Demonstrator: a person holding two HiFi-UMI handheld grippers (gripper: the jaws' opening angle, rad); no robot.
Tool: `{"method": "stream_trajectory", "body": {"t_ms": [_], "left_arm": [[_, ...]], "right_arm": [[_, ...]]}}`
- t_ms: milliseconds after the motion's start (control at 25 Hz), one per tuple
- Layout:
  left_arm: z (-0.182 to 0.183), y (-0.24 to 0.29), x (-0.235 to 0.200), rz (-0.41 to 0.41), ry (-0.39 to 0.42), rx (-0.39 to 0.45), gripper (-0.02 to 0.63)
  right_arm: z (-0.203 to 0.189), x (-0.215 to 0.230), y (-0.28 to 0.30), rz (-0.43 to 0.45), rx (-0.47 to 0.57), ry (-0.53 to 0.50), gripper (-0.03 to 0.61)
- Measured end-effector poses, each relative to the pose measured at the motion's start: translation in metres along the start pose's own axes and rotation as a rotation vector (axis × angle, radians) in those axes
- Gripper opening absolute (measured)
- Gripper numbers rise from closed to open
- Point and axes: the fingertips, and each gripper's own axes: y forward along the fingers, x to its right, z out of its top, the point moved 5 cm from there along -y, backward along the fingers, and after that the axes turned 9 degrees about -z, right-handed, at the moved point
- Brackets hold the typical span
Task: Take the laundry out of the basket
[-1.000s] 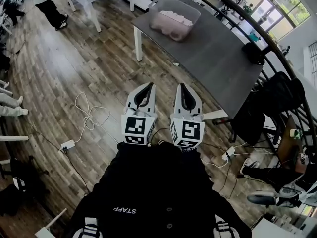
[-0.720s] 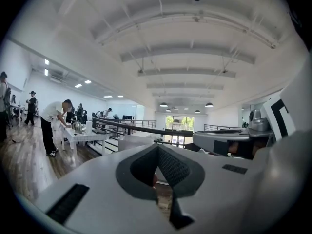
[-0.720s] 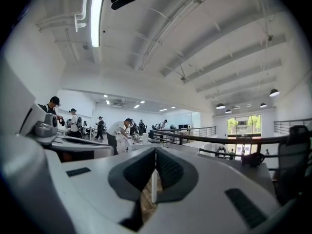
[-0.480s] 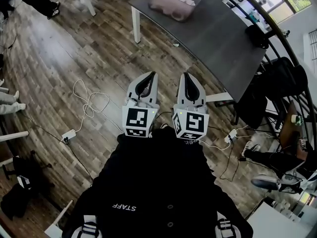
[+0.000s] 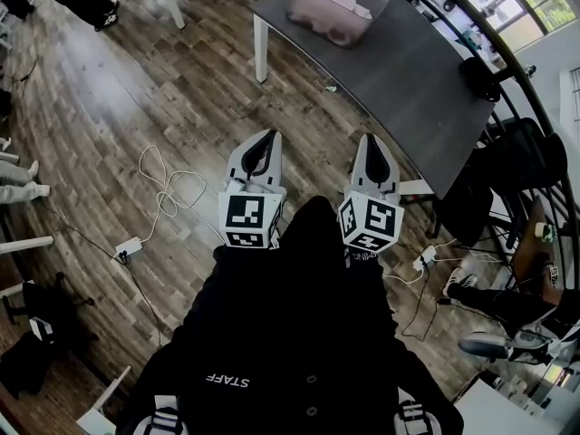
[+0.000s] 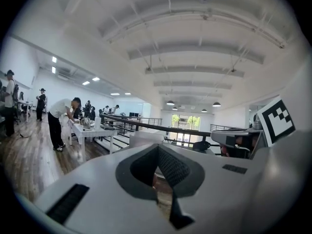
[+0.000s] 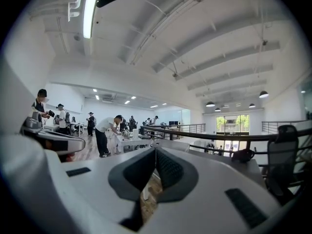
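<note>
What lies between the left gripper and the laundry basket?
Head view: only bare wooden floor, then grey tabletop, between the left gripper and the basket.

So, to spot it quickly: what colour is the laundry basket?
Pale pinkish grey basket, on the dark grey table; clearest in the head view.

Glossy wood floor [image 5: 136,89]; matt table [image 5: 408,80]; basket [image 5: 306,12] perhaps translucent plastic.
</note>
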Motion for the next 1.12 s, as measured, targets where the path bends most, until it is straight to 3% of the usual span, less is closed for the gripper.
{"method": "stream_trajectory", "body": {"t_ms": [240, 440, 760, 1120], "left_arm": [[-0.01, 0.027, -0.027, 0.047, -0.025, 0.001, 0.0], [-0.017, 0.091, -0.044, 0.062, -0.025, -0.007, 0.0], [0.008, 0.252, -0.086, 0.083, -0.001, -0.029, 0.0], [0.051, 0.429, -0.118, 0.02, -0.002, -0.054, 0.0]], "right_arm": [[-0.011, 0.001, 0.046, 0.02, -0.007, 0.002, 0.015], [-0.023, 0.017, 0.113, 0.04, -0.016, 0.013, 0.015], [-0.014, 0.052, 0.272, 0.09, -0.036, 0.042, 0.015], [0.009, 0.082, 0.435, 0.155, -0.078, 0.076, 0.015]]}}
